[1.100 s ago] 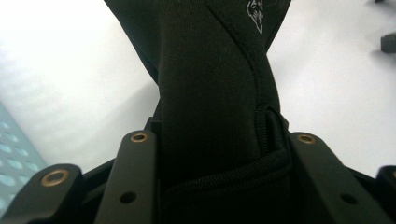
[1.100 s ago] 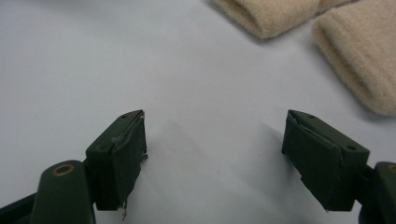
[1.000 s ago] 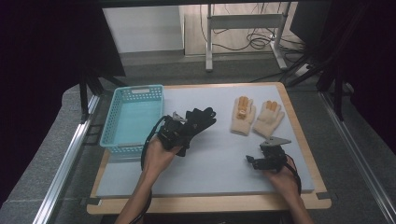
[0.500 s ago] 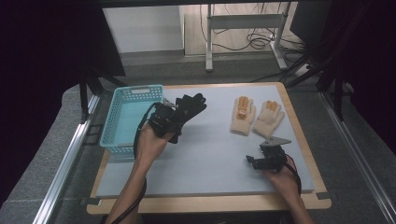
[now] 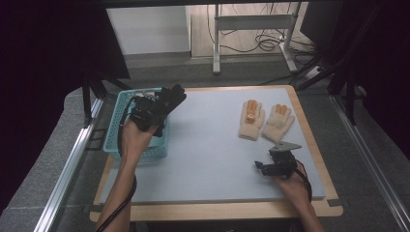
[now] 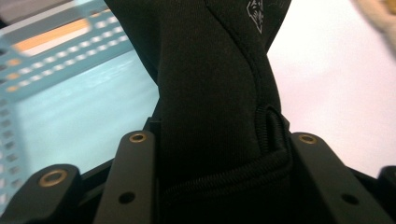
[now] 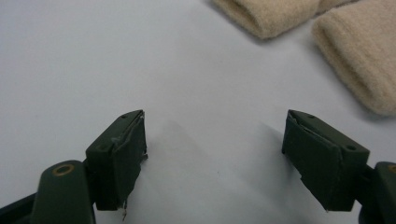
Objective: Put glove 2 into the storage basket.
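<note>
left tongs point(image 5: 167, 102) clamp a black fabric glove point(image 6: 210, 70) over the turquoise plastic basket point(image 5: 116, 135); it could snag the rim. right tongs point(image 7: 215, 154) wide.

No words or numbers can be read anywhere. The black glove point(image 6: 210, 84) has a small pale mark printed near its top edge in the left gripper view. It looks like a little pointed shape made of thin lines. It is cut off by the edge of the picture and is too small and faint to read. It may be a brand mark, but that cannot be told.
</note>
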`<state>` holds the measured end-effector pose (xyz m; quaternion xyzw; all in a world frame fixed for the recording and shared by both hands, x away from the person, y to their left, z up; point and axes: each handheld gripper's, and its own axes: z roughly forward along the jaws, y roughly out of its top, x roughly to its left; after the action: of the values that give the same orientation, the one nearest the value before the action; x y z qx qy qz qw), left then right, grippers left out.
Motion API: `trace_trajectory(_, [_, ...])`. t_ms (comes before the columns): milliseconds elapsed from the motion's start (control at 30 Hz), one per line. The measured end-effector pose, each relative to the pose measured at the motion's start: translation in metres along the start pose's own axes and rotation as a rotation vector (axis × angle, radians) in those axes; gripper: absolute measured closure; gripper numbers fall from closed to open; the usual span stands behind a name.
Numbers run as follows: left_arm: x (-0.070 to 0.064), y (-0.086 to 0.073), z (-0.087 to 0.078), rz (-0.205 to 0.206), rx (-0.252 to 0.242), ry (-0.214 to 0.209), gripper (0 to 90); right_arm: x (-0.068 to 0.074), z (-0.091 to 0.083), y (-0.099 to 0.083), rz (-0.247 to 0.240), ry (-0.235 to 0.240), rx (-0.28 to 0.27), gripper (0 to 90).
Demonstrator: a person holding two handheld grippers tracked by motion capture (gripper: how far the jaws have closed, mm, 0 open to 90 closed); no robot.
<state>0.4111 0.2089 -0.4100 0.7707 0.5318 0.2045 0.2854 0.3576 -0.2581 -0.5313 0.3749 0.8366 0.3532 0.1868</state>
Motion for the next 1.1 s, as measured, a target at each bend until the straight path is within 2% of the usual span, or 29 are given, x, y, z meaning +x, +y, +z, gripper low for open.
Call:
trace_trajectory(233, [0.035, -0.009, 0.001, -0.08, 0.029, 0.069, 60.1, 0.0, 0.0, 0.0, -0.001, 0.0, 0.0, 21.1])
trace_trajectory(400, [0.058, -0.018, 0.007, -0.135, 0.061, 0.103, 60.0, 0.0, 0.0, 0.0, -0.001, 0.0, 0.0, 21.1])
trace_trajectory(500, [0.07, -0.022, 0.012, -0.149, 0.09, 0.121, 59.7, 0.0, 0.0, 0.0, 0.0, 0.0, 0.0, 21.1])
trace_trajectory(567, [0.076, -0.025, 0.017, -0.177, 0.111, 0.127, 59.2, 0.0, 0.0, 0.0, 0.0, 0.0, 0.0, 21.1])
trace_trajectory(800, [0.095, -0.036, 0.039, -0.231, 0.194, 0.161, 58.9, 0.0, 0.0, 0.0, -0.001, 0.0, -0.001, 21.1])
trace_trajectory(1000, [0.107, -0.035, 0.055, -0.267, 0.271, 0.205, 57.9, 0.0, 0.0, 0.0, -0.001, 0.0, -0.001, 21.1])
trace_trajectory(1100, [0.111, -0.034, 0.062, -0.279, 0.294, 0.208, 57.5, 0.0, 0.0, 0.0, -0.001, 0.0, -0.001, 21.1])
